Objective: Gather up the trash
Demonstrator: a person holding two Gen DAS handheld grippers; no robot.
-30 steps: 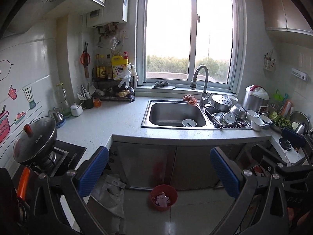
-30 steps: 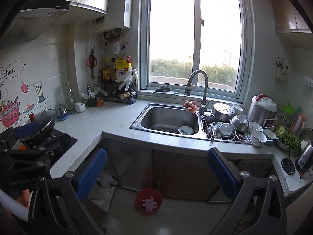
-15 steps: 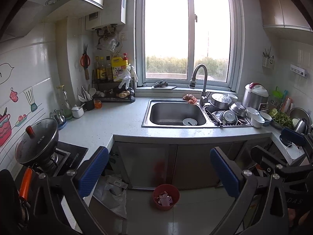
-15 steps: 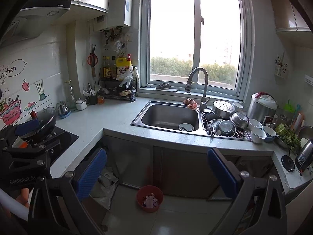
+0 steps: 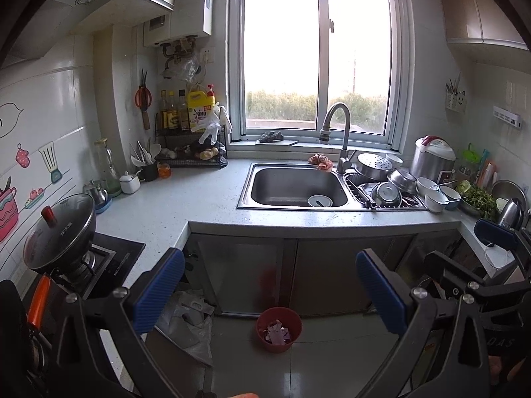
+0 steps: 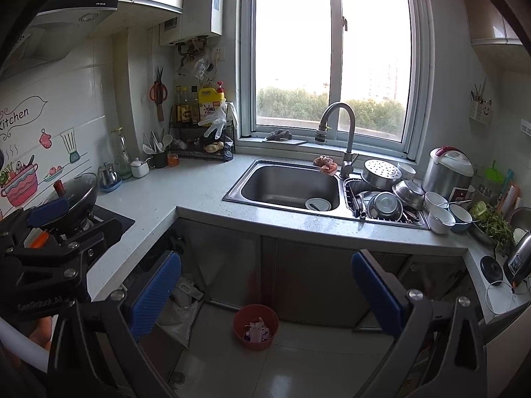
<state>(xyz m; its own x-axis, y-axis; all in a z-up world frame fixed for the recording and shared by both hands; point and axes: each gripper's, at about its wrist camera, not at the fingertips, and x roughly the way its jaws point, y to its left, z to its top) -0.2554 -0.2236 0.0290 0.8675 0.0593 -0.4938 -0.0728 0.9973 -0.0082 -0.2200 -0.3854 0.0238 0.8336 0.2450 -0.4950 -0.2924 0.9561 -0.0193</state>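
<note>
Kitchen floor carries a red bin (image 5: 279, 329) with paper scraps inside, both the left hand-held gripper (image 5: 270, 293) and right hand-held gripper (image 6: 265, 290) wide and empty, so collecting may be pending or finished.

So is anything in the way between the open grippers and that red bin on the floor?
Nothing visible. The red bin stands on bare floor before the sink cabinet; both the left gripper and right gripper are open and empty. A white plastic bag lies off to its left.
</note>
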